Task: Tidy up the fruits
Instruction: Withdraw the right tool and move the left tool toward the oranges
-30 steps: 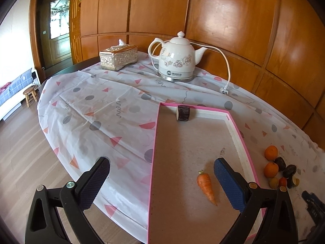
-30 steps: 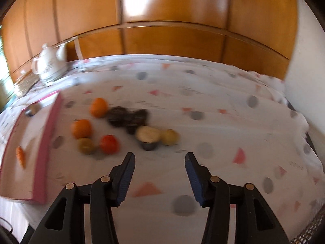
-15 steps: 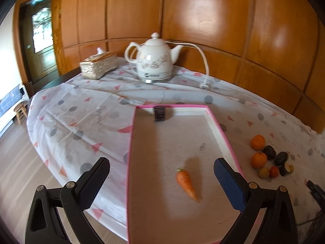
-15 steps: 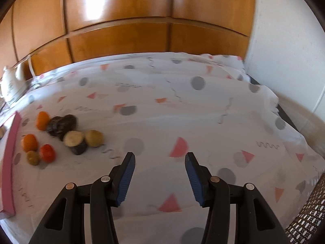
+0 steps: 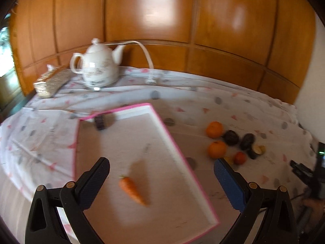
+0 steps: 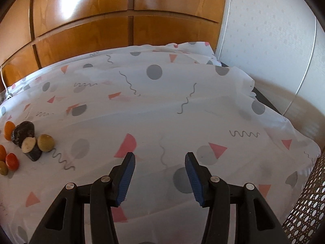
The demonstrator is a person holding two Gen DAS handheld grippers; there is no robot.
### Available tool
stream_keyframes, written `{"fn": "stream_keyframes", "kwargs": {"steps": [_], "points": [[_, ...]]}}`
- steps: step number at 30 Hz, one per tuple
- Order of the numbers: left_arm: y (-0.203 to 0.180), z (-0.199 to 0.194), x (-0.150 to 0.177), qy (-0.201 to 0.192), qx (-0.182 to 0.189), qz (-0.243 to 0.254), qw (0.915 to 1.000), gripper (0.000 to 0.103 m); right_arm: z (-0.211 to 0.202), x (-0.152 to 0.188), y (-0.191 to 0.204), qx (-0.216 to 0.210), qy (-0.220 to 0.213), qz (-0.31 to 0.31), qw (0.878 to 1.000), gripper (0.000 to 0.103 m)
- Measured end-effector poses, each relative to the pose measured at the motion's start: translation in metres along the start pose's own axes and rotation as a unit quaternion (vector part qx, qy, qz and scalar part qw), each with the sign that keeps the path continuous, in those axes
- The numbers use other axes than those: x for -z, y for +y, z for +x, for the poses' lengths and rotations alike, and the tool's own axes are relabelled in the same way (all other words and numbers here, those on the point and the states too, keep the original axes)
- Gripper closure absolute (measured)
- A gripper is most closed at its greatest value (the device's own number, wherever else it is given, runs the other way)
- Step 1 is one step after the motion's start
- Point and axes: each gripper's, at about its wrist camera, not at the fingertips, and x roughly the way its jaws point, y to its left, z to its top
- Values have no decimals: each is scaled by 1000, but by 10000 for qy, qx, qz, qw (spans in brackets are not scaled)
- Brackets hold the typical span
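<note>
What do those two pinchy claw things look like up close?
Both look alike. The left gripper and right gripper have chunky black plastic arms with triangle-shaped holes and round silver rivets. Each finger ends in a dark blue ribbed pad. No cables or sleeves show on them.

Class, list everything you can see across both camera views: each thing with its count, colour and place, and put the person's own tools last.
Tray: one, pink-rimmed, on the tablecloth.
Carrot: one, orange, inside the tray.
Small dark object: one, at the tray's far rim; too blurred to name.
Fruit pile: mixed orange, dark, red and yellowish pieces, on the cloth right of the tray.
Kettle: one, white, far side of the table.
Tissue box: one, golden, left of the kettle.
Tablecloth: one, white with grey and pink shapes.
Left gripper: open, above the tray.
Right gripper: open, over bare cloth.
</note>
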Motion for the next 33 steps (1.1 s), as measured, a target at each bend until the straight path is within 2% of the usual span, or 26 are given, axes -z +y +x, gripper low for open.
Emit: {"fn": "stream_keyframes", "kwargs": {"steps": [5,15,21,24,27,29,30,33], "points": [[-16,11,-2,218,243,198,9993,0,9,3,-5,73,32,69,9999,51],[-43,30,-7,587,382,480,9964,0,13,6,-11,35,-87,261,9996,41],[-57,44,-18,659,485,570,9950,1,13,7,-14,16,-120,354,9993,40],[-62,53,-23,727,539,562,9943,6,14,7,-14,13,-125,361,9993,40],[-66,64,-27,819,519,533,9939,8,13,7,-14,9,-127,368,9992,40],[-67,75,-29,984,593,408,9925,13,13,7,-15,8,-131,390,9992,40],[-67,82,-30,1082,627,311,9917,19,13,7,-15,9,-136,406,9991,40],[-71,98,-31,1254,582,239,9901,31,12,7,-15,12,-166,447,9989,40]]}}
